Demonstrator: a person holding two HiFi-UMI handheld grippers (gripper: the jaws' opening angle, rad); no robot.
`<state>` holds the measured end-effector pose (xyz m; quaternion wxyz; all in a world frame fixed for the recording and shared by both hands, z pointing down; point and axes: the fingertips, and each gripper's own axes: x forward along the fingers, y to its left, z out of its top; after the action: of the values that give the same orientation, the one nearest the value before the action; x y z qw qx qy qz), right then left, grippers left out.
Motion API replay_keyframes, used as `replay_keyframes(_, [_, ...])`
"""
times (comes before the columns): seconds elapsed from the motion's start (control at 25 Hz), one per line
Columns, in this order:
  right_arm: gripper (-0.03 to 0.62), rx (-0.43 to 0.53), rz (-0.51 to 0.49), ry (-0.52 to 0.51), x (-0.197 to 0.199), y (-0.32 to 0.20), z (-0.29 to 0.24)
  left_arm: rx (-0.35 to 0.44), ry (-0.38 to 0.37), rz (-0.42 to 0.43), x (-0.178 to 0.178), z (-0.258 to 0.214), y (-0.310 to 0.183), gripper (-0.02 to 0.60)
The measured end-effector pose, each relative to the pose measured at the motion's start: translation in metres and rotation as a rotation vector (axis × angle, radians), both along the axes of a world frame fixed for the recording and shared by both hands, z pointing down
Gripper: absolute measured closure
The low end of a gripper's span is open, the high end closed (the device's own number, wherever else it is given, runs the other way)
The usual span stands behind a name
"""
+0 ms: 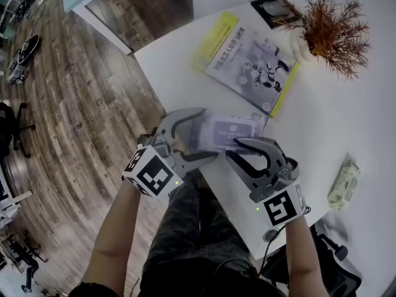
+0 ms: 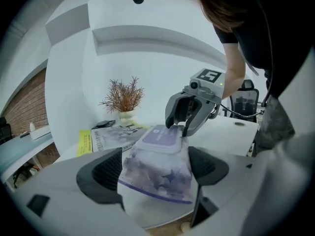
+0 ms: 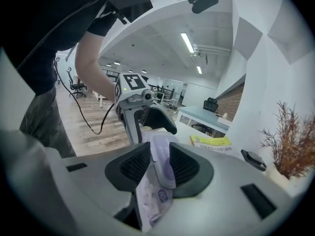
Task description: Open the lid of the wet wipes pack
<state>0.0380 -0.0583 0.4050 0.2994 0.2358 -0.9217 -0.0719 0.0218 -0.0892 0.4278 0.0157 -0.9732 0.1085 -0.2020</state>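
Closest to us are our two tongs, each with one square-marked cube: the left gripper (image 1: 209, 135) reaches in from beyond the table's near edge, and the right gripper (image 1: 235, 150) comes in over the white table (image 1: 346, 104).

Between them lies one wet wipes pack (image 1: 229, 130), at the table's near corner, with its single purple lid (image 2: 160, 137) shut and facing up.

On the rest of the table we count:
- one yellow-edged book (image 1: 250, 60)
- one rust-coloured dried plant (image 1: 328, 30) in a white pot
- one dark flat object (image 1: 272, 11) just beside that pot
- one small pale packet (image 1: 343, 181) well off to our right

The left tongs stand spread wide. In the left gripper view the soft printed end of the pack sits between the two pads, its sides just beside them, and we see no squeeze on it.

The right tongs stand narrowly parted at the opposite, lid end. In the right gripper view the pack runs edge-on through the slim gap, with the lid towards one pad. It nearly fills that gap, and again we see no pinch in the wrapper.

Each pair of tongs thus straddles one end of the pack, with the lid lying between the two sets of tips.
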Motion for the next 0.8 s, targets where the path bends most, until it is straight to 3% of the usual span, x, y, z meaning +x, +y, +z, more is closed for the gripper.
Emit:
replay_keyframes(0.48, [0.474,0.035,-0.039,0.013,-0.0016,-0.0019,0.0049,-0.044,-0.026,0.003,0.0083,0.0056,0.0000,0.172])
replay_keyframes(0.8, [0.462,0.004,-0.026,-0.042,-0.0008,-0.0044,0.0044,-0.053,-0.026,-0.006,0.0075,0.0058,-0.0003,0.172])
